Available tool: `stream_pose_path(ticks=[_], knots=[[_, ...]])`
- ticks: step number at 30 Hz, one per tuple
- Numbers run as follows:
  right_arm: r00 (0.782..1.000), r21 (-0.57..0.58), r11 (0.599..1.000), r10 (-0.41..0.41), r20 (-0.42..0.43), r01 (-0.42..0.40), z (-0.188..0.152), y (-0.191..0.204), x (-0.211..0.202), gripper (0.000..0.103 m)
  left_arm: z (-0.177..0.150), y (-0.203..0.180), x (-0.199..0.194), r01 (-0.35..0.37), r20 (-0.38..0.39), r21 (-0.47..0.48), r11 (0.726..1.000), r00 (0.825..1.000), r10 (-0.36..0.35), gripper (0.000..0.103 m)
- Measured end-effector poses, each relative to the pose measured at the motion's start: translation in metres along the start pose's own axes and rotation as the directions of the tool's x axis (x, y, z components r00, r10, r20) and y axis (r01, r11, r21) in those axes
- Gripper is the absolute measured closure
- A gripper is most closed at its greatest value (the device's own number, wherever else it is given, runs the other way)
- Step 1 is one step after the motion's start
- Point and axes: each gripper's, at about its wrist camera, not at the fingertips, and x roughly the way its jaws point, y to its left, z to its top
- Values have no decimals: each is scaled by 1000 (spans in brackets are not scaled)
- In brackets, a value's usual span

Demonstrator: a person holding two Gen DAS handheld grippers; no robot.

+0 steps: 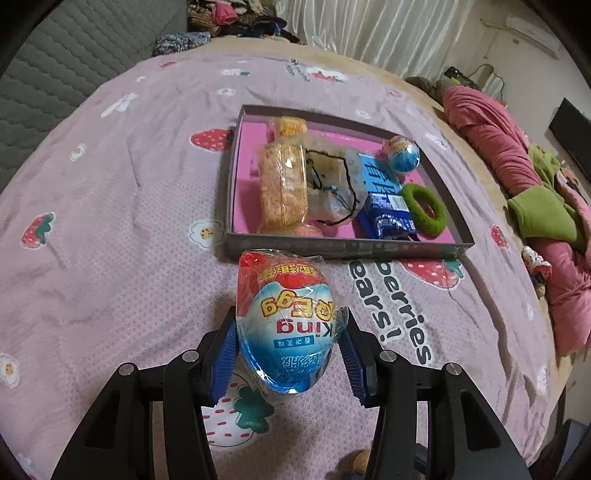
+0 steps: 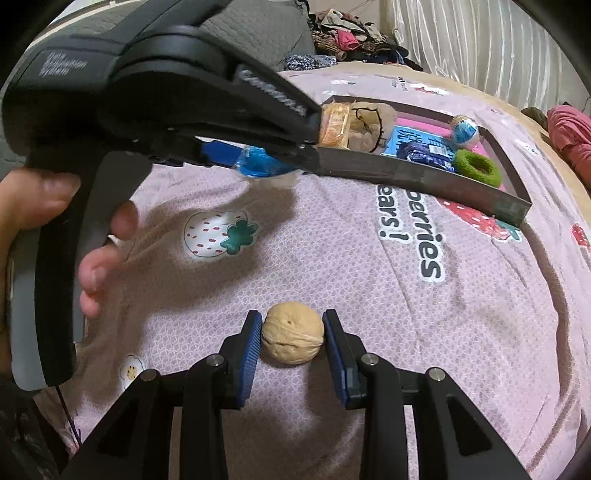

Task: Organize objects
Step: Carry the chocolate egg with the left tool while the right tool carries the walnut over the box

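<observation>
My left gripper (image 1: 288, 343) is shut on a blue and red wrapped toy egg (image 1: 284, 325) and holds it above the bedsheet, just short of the near wall of the grey box (image 1: 332, 248). In the right wrist view the left gripper (image 2: 258, 158) shows at upper left with the egg (image 2: 258, 162) in it. My right gripper (image 2: 293, 334) is closed against both sides of a walnut (image 2: 293, 333) that rests on the sheet. The box (image 2: 406, 171) has a pink floor and holds snacks, a second egg (image 1: 404, 153) and a green hair tie (image 1: 424, 210).
The pink strawberry-print sheet (image 1: 110, 221) covers the bed. Red and green bedding (image 1: 517, 177) is piled along the right edge. A grey quilted headboard (image 1: 55, 74) and piled clothes (image 1: 229, 18) lie at the far side. A hand (image 2: 55, 221) holds the left gripper's handle.
</observation>
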Motion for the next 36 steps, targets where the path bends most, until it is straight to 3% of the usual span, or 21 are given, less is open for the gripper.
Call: stream_pose_path(ticks=[8, 16, 36], knots=[[999, 11, 1000, -17, 30, 17, 1, -1, -23, 69, 2, -2, -18, 4, 44, 8, 1000, 999, -4, 51], [994, 51, 997, -62, 90, 57, 14, -28, -50, 69, 1, -5, -41, -2, 104, 15, 1000, 995, 0, 51], [957, 109, 989, -129, 261, 104, 49, -70, -117, 69, 0, -35, -93, -13, 229, 95, 995, 973, -9, 51]])
